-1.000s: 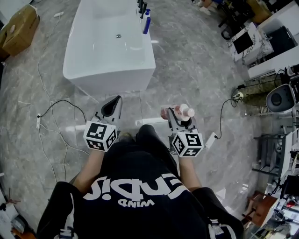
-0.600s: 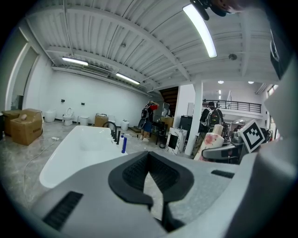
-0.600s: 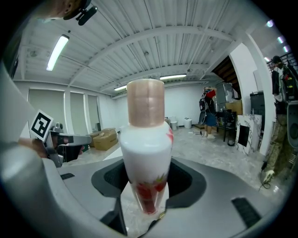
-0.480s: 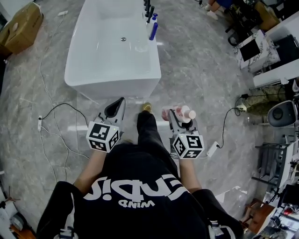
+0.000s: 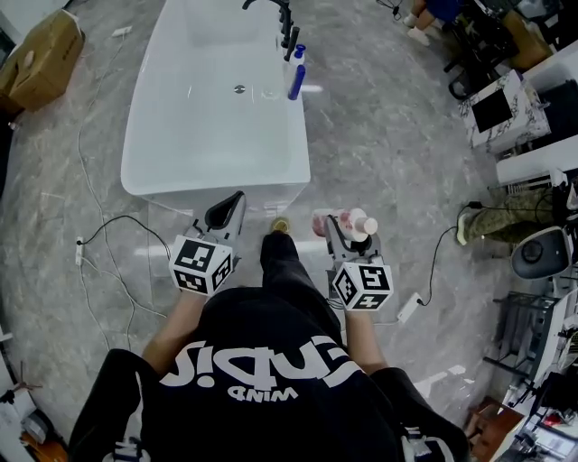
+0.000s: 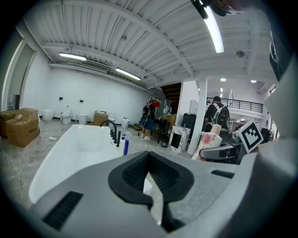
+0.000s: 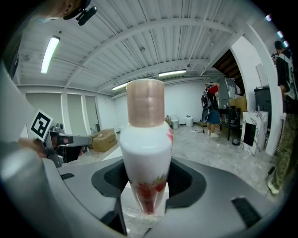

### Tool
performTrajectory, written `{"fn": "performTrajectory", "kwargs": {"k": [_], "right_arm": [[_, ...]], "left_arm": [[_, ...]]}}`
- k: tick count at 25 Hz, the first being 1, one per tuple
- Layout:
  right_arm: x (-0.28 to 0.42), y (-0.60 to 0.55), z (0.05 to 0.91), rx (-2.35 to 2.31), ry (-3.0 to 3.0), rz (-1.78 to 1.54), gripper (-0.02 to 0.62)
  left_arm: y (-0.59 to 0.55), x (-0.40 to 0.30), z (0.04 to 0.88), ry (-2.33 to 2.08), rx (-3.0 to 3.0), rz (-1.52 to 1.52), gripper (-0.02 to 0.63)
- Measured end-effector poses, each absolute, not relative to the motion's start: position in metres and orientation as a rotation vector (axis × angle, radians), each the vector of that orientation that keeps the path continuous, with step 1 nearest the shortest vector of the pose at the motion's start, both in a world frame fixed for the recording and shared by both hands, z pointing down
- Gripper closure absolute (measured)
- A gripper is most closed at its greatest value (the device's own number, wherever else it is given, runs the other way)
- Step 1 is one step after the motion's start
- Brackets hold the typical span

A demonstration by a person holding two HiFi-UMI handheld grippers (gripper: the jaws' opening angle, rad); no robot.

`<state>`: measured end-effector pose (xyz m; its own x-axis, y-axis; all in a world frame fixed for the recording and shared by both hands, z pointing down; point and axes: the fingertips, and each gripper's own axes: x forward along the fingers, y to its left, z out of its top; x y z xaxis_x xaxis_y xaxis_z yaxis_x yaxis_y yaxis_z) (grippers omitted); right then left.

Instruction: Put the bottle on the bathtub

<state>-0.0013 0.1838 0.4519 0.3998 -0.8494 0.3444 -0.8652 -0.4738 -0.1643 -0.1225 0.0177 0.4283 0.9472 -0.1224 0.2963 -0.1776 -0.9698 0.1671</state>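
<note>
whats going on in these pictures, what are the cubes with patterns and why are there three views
There is no robot here: a person holds a two-jaw hand tool in each hand. The patterned cubes are parts of those tools. The top-down picture comes from a camera on the person's head. The other two come from cameras riding on each tool, looking along its jaws. The right gripper is clamped on a white bottle with a tan cap. The left gripper is closed and holds nothing. Ahead on the floor stands a white bathtub, with a blue bottle by its black tap.

bathtub [image 5: 144, 173] now closer, foot [image 5: 281, 225] stepped forward
</note>
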Motion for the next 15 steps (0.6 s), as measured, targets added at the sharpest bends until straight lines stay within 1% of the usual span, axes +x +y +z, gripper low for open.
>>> {"fn": "performTrajectory", "kwargs": {"k": [15], "right_arm": [[0.132, 0.093, 0.436, 2.508, -1.716, 0.569, 0.359]], "left_arm": [[-0.057, 0.005, 0.414, -0.325, 2.904, 0.422, 0.598]]}}
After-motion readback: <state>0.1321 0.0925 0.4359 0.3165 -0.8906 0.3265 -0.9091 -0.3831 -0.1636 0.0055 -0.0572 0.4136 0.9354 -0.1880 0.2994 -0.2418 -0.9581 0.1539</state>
